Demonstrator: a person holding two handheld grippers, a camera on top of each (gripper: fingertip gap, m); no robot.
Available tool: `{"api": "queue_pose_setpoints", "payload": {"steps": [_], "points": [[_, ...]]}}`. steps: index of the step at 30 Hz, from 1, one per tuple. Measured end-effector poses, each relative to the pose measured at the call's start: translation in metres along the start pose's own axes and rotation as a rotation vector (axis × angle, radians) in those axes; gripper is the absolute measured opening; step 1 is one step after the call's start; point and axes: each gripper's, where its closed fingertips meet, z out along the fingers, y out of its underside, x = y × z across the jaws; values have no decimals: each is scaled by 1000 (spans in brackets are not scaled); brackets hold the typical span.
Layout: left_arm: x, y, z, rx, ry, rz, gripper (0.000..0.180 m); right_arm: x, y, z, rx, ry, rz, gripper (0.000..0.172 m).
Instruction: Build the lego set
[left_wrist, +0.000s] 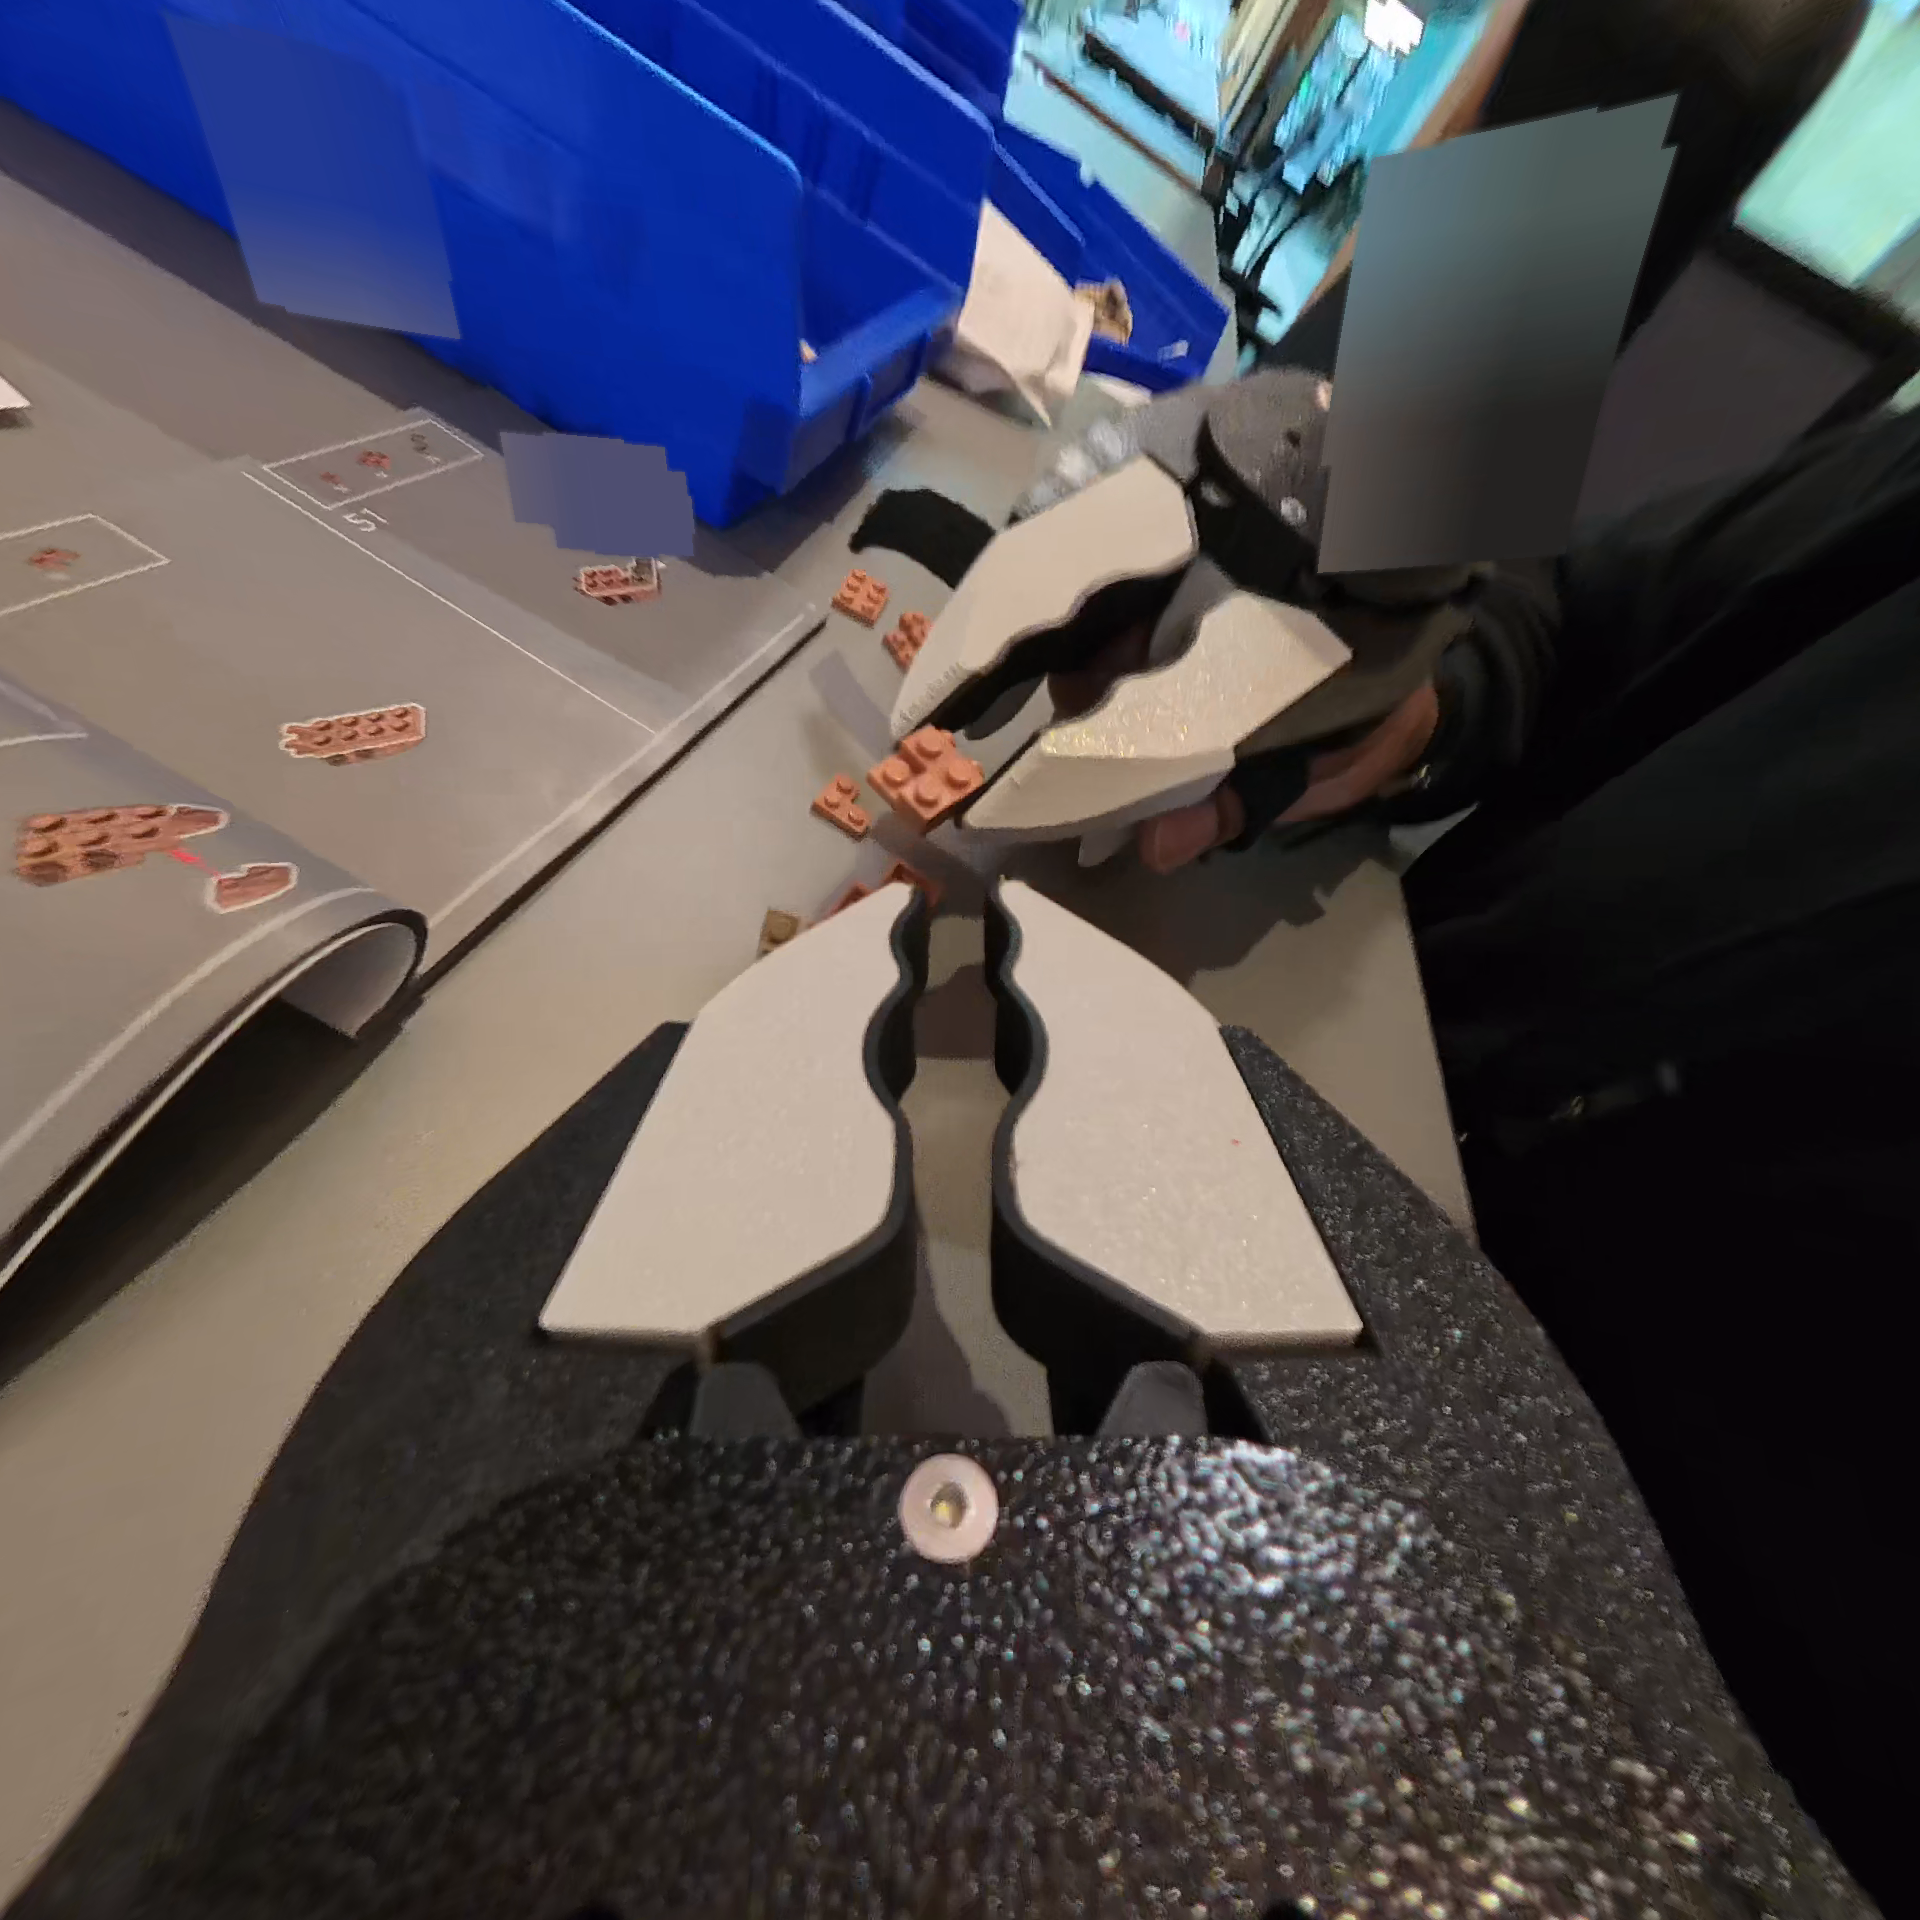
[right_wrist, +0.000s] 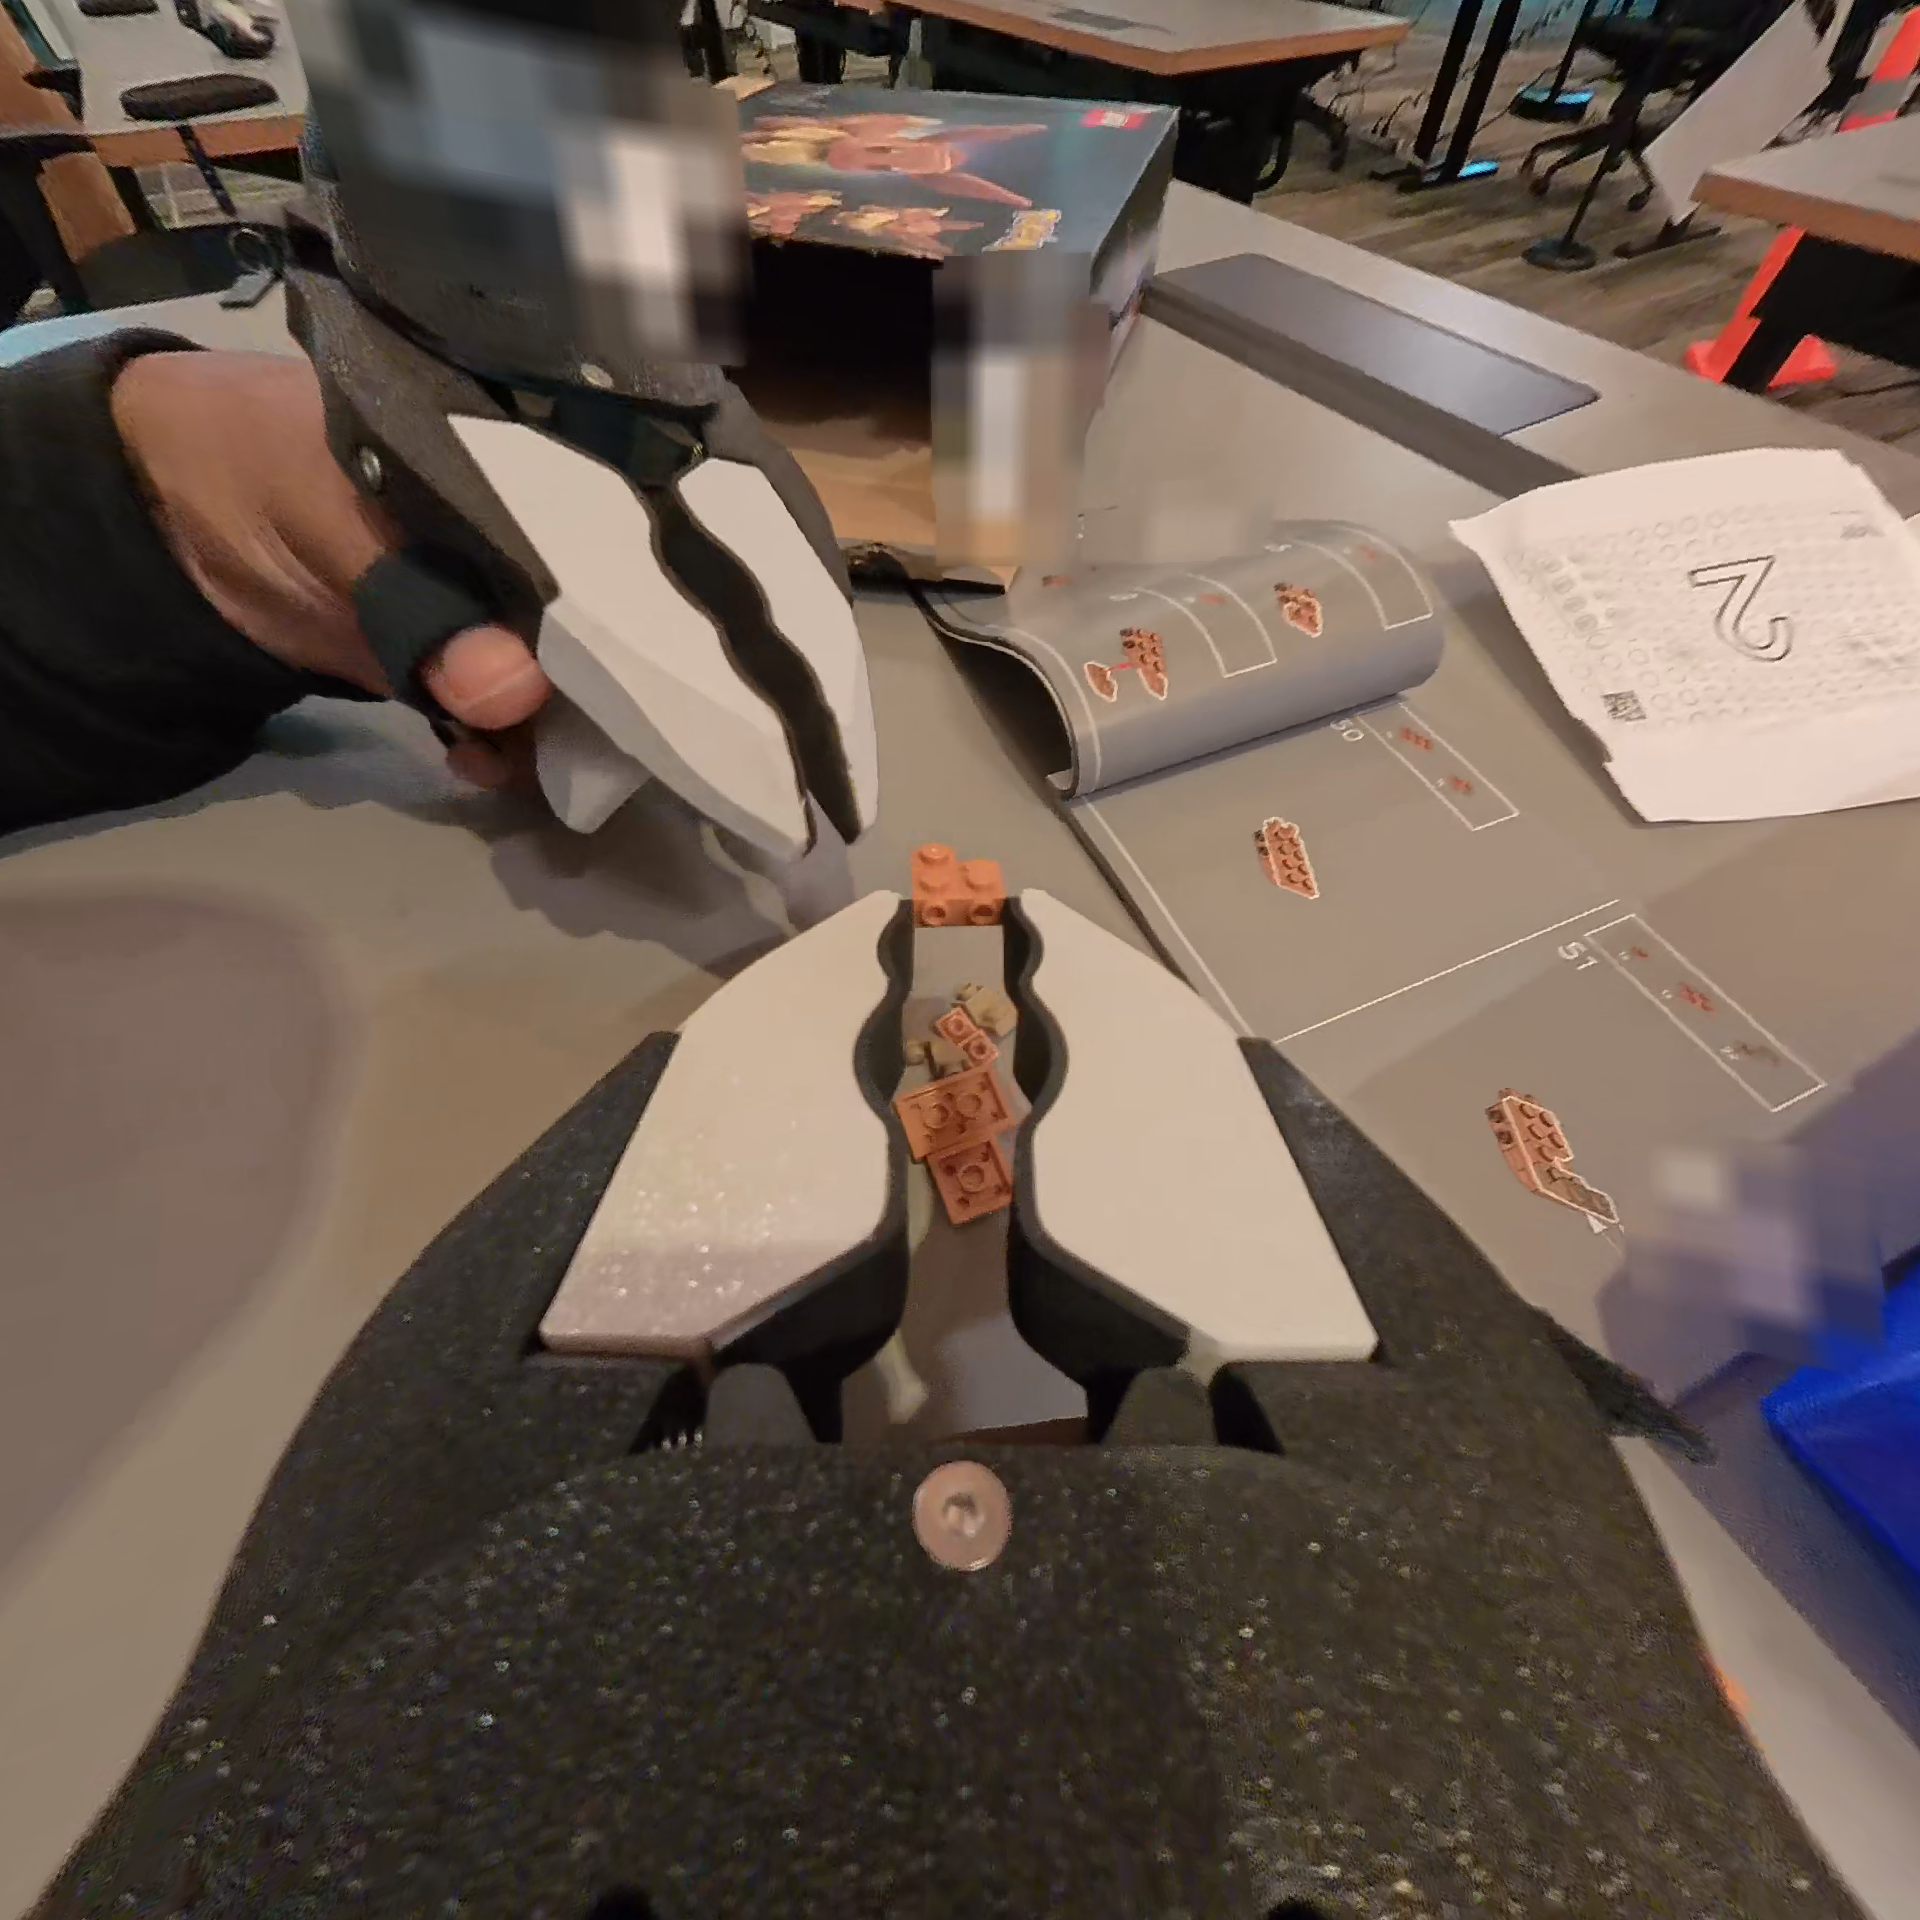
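Right claw (right_wrist: 958, 912) around orange brick (right_wrist: 956, 889)

Grey table (right_wrist: 312, 1039), open booklet (right_wrist: 1455, 987), loose orange bricks (right_wrist: 961, 1122), blue bins (left_wrist: 623, 260)

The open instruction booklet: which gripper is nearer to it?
Left, narrowly. The left gripper hangs over the table just off the booklet's edge, nothing between its fingers. The right gripper, shut on a small orange brick assembly, sits farther out, over loose bricks.

Orange plastic bricks (right_wrist: 956, 888) smooth; gripper (right_wrist: 956, 914) body rough speckled black; booklet (left_wrist: 312, 623) satin paper; bins (left_wrist: 623, 260) glossy plastic.
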Motion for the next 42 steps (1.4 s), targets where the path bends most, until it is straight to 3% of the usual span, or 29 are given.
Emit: {"api": "queue_pose_setpoints", "payload": {"steps": [6, 14, 26, 32, 35, 42], "points": [[-5, -14, -2, 131, 50, -222, 13, -2, -2, 3, 11, 65, -39, 16], [4, -15, 6, 165, 144, -388, 15, -4, -12, 2, 69, 121, -76, 16], [7, -21, 4, 230, 229, -513, 11, -9, -18, 1, 113, 146, -147, 16], [12, -16, -3, 157, 261, -430, 8, -24, -16, 0, 104, -57, -227, 23], [21, -4, -4, 50, 306, -387, 8, -42, -8, -4, 73, -252, -342, 36], [44, 30, -6, -205, 402, -265, 8, -65, 5, -16, 34, -438, -516, 33]]}}
